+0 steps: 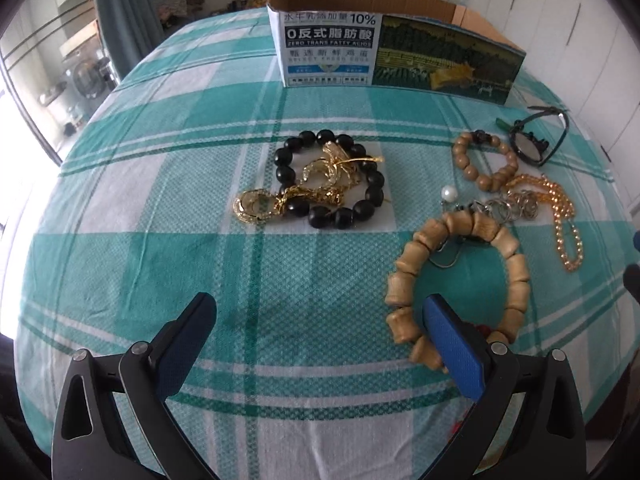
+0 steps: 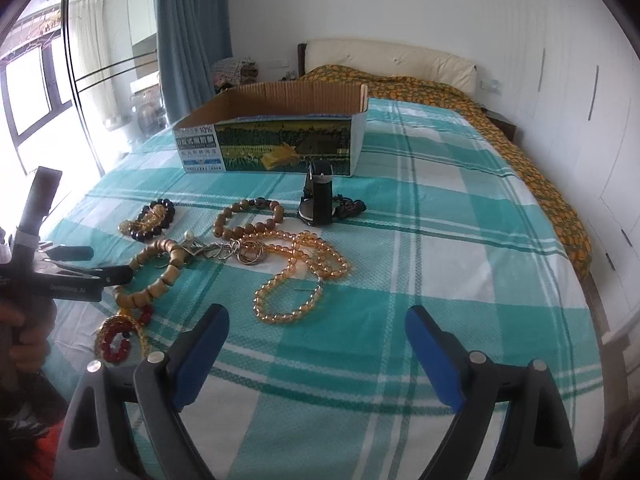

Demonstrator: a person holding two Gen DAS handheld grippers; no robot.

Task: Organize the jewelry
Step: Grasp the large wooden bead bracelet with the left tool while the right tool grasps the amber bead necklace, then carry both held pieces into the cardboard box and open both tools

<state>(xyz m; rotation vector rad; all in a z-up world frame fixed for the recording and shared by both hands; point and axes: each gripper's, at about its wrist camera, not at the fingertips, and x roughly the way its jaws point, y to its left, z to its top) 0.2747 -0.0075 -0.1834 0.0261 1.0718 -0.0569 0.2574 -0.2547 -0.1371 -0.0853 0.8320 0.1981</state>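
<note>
Jewelry lies on a teal checked bedspread (image 1: pixel 160 264). A black bead bracelet (image 1: pixel 372 184) rings gold chains (image 1: pixel 320 176). A chunky wooden bracelet (image 1: pixel 460 276) lies by my left gripper (image 1: pixel 320 312), which is open, its right finger inside the ring. A round-bead wooden bracelet (image 1: pixel 480 160), an amber bead necklace (image 2: pixel 300 272), silver rings (image 2: pixel 248 254), a watch (image 2: pixel 318 200) and a red bead bracelet (image 2: pixel 118 340) lie nearby. My right gripper (image 2: pixel 316 320) is open and empty, just short of the amber necklace. An open cardboard box (image 2: pixel 280 144) stands behind.
The left gripper's body (image 2: pixel 72 276) and the hand holding it show at the left of the right wrist view. An orange patterned blanket (image 2: pixel 540 176) and pillow lie at the bed's far right. White wardrobes stand on the right, a window and curtain on the left.
</note>
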